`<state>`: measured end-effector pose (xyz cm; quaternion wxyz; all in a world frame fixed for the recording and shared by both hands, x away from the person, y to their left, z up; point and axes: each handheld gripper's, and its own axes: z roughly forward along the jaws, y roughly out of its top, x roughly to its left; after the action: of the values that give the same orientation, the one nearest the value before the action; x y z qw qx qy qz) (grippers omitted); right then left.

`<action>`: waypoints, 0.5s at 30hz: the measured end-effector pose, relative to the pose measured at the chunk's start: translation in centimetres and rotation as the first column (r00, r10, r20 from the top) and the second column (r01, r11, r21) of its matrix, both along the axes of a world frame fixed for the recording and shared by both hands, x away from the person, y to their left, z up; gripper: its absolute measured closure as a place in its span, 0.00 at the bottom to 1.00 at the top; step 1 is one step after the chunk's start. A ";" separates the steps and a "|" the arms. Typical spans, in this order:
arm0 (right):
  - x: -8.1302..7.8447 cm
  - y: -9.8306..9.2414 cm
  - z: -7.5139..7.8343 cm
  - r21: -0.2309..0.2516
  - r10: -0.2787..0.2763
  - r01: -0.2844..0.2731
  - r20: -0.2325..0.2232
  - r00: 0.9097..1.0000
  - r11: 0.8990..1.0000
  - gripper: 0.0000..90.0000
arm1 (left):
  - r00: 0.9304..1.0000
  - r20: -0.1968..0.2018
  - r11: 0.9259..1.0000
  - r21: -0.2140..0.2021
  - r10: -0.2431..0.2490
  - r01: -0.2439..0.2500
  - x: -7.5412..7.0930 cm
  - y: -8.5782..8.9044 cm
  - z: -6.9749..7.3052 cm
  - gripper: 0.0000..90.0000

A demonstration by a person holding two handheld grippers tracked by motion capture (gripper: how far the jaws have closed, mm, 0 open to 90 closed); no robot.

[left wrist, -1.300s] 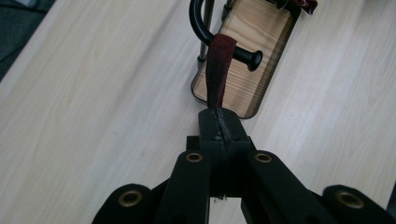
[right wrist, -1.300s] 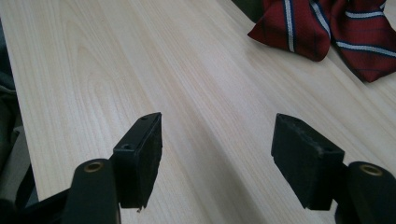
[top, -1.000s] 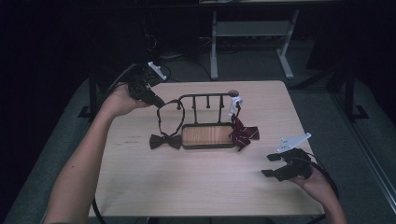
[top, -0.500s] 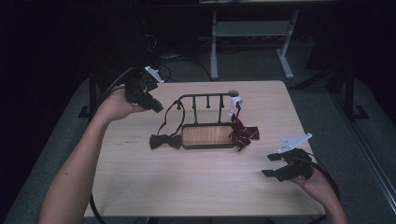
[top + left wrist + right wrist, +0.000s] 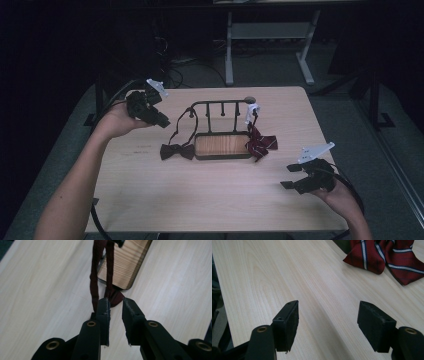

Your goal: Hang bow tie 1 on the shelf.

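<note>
Both bow ties hang on the rack (image 5: 220,107) mid-frame; the left gripper (image 5: 162,121), jaws just opening and empty, and the spread right gripper (image 5: 294,176) hold nothing.

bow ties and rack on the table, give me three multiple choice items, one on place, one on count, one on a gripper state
1. Where does the striped bow tie lie?
A. at the rack's right end
B. inside the tray
C. at the table's near edge

2. How many bow ties are on the table?
A. one
B. two
C. four

3. How do the right gripper's jaws stand?
A. shut on a strap
B. shut on the rack
C. wide open over bare wood

Key: 1 A, the high view shows it beside the right end of the rack. 2 B, the dark bow tie and the striped one. 3 C, the right gripper view shows a wide gap with only tabletop between the jaws.
</note>
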<state>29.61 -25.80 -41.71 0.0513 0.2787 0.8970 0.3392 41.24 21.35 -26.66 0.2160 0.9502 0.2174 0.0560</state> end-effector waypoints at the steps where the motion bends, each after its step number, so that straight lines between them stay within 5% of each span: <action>1: 0.0 0.0 0.0 -0.001 0.000 0.000 0.000 1.000 1.000 0.37 | 1.000 -0.004 1.000 -0.011 0.004 -0.004 -0.1 0.0 -0.1 0.83; 15: 0.1 0.0 0.0 -0.003 -0.006 0.006 -0.003 1.000 1.000 0.36 | 1.000 -0.005 0.999 -0.033 -0.004 0.004 -1.8 1.0 -1.5 0.77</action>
<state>29.70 -25.80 -41.71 0.0514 0.2820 0.8968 0.3371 39.46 22.33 -28.18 0.2312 0.9472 0.2167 0.0497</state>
